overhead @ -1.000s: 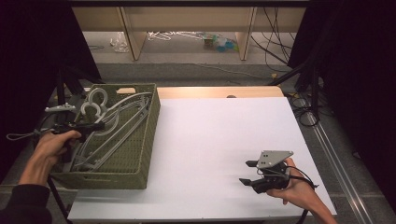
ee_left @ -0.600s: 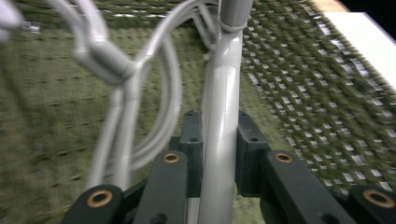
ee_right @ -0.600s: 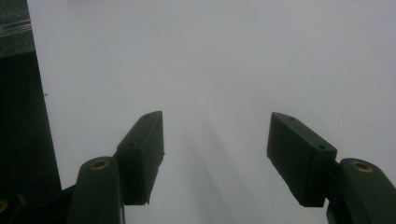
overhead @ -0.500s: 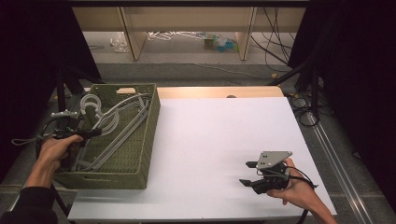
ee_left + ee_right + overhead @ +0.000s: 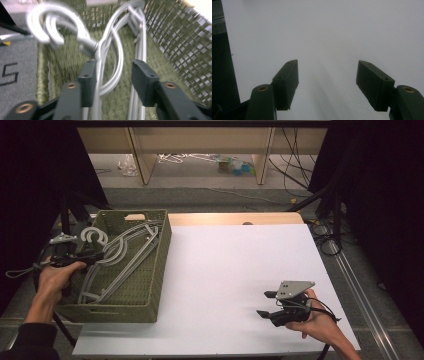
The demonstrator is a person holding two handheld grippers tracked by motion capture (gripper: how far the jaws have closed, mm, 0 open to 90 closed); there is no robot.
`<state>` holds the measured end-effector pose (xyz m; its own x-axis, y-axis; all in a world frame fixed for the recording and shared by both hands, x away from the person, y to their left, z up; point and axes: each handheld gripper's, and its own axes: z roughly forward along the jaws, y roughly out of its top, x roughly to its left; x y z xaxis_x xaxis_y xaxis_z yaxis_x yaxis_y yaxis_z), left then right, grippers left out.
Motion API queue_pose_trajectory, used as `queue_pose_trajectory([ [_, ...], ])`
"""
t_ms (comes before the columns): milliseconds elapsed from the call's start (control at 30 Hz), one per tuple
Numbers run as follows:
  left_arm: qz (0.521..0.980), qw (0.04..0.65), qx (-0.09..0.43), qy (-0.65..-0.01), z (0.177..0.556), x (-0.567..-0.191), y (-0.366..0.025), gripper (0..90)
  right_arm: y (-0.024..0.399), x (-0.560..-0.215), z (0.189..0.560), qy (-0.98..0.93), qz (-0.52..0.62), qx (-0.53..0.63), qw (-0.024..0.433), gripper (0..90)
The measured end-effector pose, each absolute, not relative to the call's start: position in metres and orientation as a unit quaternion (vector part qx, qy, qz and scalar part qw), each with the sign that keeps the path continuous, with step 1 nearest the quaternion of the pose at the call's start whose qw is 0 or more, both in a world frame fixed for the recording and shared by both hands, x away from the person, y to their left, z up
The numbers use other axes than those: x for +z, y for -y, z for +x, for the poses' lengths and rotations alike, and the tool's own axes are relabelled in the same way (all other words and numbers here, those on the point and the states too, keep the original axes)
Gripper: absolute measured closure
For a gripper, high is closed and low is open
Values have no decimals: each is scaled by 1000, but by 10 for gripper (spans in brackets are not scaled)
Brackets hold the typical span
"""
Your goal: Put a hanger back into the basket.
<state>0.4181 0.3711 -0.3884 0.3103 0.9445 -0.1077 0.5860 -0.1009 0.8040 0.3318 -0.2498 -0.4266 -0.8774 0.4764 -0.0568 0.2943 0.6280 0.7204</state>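
Several grey plastic hangers [image 5: 125,245] lie in a green woven basket [image 5: 150,285] at the table's left, their hooks [image 5: 94,236] over its left rim. My left gripper [image 5: 95,255] is at the hangers' necks. In the left gripper view the hangers [image 5: 110,45] run up between the jaws of the left gripper [image 5: 113,67], which have just been opening. The necks lie beside the left-hand jaw and the pads do not press on them. My right gripper [image 5: 264,303] rests open at the table's near right, and in its own view the right gripper [image 5: 327,67] has nothing between its jaws.
The white table top [image 5: 225,260] spreads between the basket and the right hand. The basket's mesh wall [image 5: 175,32] rises close on the right of the left gripper. Stands and cables [image 5: 325,220] flank the table, with shelving [image 5: 200,150] beyond its far edge.
The left gripper's jaws have parted from the hangers' necks, and the hooks have sunk a little toward the basket's left rim. The right hand has stayed where it was.
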Motion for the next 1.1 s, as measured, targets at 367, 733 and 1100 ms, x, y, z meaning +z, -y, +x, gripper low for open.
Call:
queue_pose_trajectory([
  [367, 701, 452, 257, -489, 382, -359, -332, 399, 254, -422, 334, -868, 248, 408, 137, 329],
  [733, 702, 480, 268, -453, 358, -355, -302, 307, 254, -422, 333, -860, 255, 420, 140, 302],
  [1100, 732, 457, 278, -422, 331, -343, -271, 260, 252, -423, 332, -858, 254, 424, 139, 277],
])
